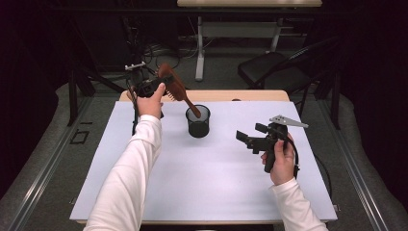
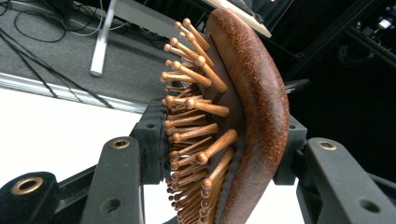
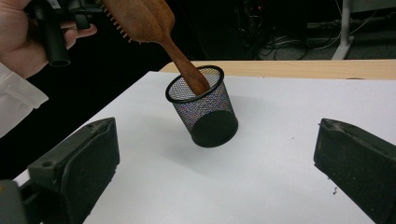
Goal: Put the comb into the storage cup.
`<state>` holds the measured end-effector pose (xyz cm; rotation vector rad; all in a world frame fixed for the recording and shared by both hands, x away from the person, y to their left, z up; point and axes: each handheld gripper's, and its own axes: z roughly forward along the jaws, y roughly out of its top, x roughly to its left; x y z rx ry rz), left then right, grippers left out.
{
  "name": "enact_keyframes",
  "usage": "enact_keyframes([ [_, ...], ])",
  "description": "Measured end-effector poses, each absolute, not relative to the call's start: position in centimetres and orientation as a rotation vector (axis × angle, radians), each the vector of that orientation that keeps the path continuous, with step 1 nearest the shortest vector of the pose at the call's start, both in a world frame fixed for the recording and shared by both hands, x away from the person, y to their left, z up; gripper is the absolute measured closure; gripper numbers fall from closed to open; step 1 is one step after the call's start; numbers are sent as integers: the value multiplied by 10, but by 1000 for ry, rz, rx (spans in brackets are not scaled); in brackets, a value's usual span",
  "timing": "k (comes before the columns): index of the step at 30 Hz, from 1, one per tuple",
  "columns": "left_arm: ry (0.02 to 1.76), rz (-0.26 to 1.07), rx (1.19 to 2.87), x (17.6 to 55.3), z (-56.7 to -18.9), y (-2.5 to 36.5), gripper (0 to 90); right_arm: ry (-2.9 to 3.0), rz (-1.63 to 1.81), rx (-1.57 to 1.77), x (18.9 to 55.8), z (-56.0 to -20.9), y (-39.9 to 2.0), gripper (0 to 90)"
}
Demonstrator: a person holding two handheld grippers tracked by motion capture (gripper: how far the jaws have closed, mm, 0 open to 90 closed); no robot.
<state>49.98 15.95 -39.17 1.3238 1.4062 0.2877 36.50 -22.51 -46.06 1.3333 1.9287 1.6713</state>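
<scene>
A brown wooden hairbrush (image 1: 174, 86) with wooden bristles is held by its head in my left gripper (image 1: 155, 87), raised over the back left of the white table (image 1: 192, 178). In the left gripper view the pads press on both sides of the brush head (image 2: 254, 93). The brush slants down to the right, and its handle tip (image 3: 194, 79) sits inside a black mesh cup (image 1: 198, 121), which the right gripper view shows leaning (image 3: 203, 109). My right gripper (image 1: 251, 134) hovers right of the cup, open and pointing at it with nothing between its jaws (image 3: 215, 163).
A wooden desk edge (image 1: 231, 95) runs behind the white table. A black chair (image 1: 274, 67) stands at the back right, with cables and table legs on the floor behind. Free white surface lies in front of the cup.
</scene>
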Motion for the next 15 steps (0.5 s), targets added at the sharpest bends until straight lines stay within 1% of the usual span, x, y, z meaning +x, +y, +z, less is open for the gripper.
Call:
enact_keyframes([
  [7, 1421, 284, 1312, 501, -401, 160, 507, 1935, 1668, 1330, 365, -461, -224, 0],
  [15, 1428, 311, 1322, 501, -409, 157, 505, 1940, 1663, 1327, 365, -462, -223, 0],
])
